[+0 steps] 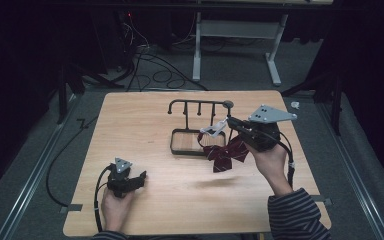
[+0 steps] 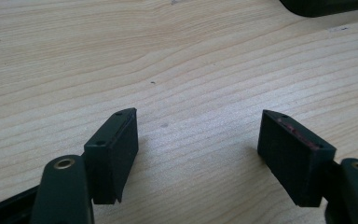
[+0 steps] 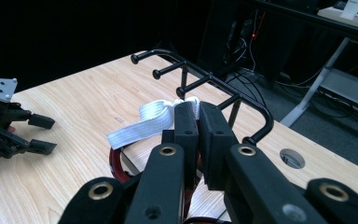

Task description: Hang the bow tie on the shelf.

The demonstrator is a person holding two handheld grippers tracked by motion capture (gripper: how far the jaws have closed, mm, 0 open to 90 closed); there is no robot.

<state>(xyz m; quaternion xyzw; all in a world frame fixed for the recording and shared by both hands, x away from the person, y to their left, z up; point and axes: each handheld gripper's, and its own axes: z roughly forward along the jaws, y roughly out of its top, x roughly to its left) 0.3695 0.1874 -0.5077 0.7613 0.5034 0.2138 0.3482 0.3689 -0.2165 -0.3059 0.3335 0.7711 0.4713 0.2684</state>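
A dark red striped bow tie [image 1: 227, 154] hangs by its white strap [image 1: 214, 129] just above the table, right of a black peg rack [image 1: 200, 103]. My right gripper [image 1: 228, 121] is shut on that strap. In the right gripper view the jaws [image 3: 198, 109] pinch the white strap [image 3: 142, 123] close in front of the rack's pegs [image 3: 205, 77], and dark red fabric shows below them. My left gripper [image 1: 139, 177] rests low at the table's front left, open and with nothing between its fingers [image 2: 198, 140].
The rack stands on a black-rimmed tray base [image 1: 172, 142] in the middle of the wooden table [image 1: 145, 120]. A round hole [image 3: 292, 158] sits in the tabletop behind the rack. Cables and a desk frame [image 1: 240, 35] lie on the floor beyond.
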